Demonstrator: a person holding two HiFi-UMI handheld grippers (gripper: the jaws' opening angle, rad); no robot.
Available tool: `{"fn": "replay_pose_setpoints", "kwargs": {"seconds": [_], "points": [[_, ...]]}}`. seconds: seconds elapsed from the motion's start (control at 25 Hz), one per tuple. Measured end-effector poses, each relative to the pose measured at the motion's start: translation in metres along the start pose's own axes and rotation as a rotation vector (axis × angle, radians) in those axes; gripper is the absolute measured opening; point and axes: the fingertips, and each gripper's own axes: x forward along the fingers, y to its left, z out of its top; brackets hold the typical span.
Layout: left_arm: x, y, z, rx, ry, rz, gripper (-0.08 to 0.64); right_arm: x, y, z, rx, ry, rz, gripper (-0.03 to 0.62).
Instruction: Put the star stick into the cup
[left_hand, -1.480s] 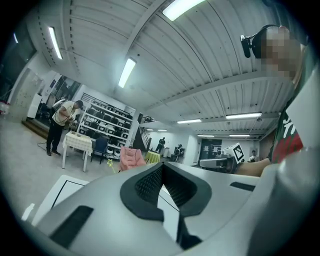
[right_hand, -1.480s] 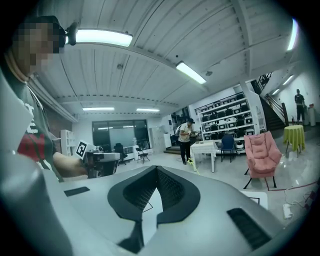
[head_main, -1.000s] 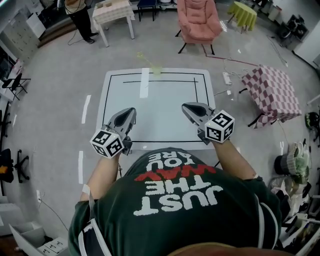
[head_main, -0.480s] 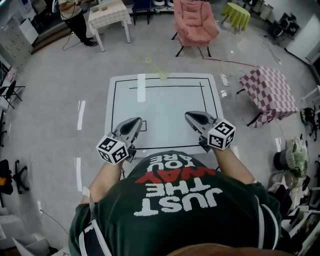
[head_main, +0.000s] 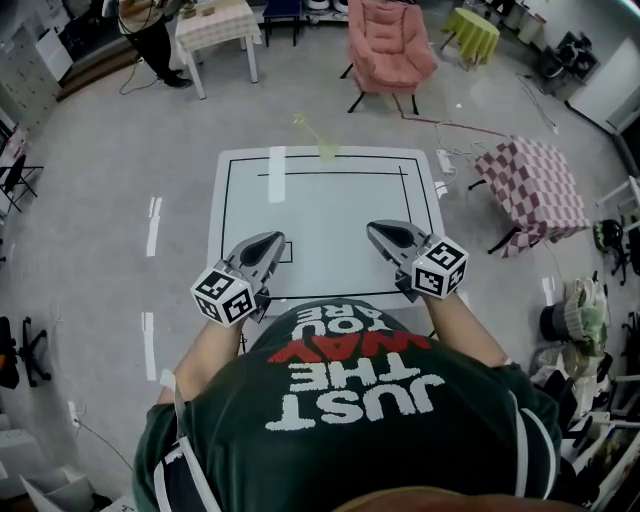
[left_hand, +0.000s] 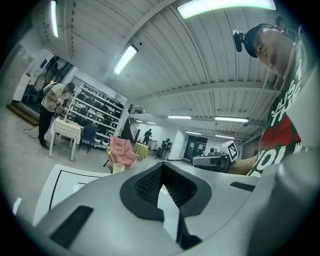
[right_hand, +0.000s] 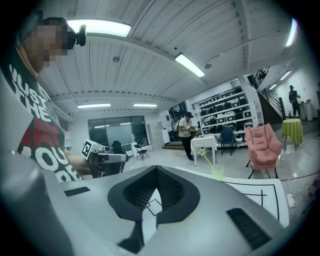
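the thin yellow star stick leans in the pale green plastic cup at twelve o'clock on the white tabletop, so the job looks done; left gripper and right gripper idle at six, jaws closed, empty.

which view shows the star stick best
The right gripper view: the star stick stands slanted in the cup, star and shaft distinct. The head view shows a faint pale line; the left gripper view shows it tiny and distant.
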Motion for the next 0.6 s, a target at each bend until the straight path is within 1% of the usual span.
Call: {"fn": "replay_pose_setpoints", "kwargs": {"seconds": [0.24, 0.6], "points": [[0.0017, 0.0017, -0.0046, -0.009, 0.002, 0.012, 0.009, -0.0026, -0.0040, -0.0011, -0.007, 0.001, -0.002, 0.032], [0.0075, -0.0023, -0.0100, -0.019, 0.010, 0.008, 0.009, -0.0070, -0.0065, -0.0059, 0.000, 0.007, -0.001, 0.032]]}}
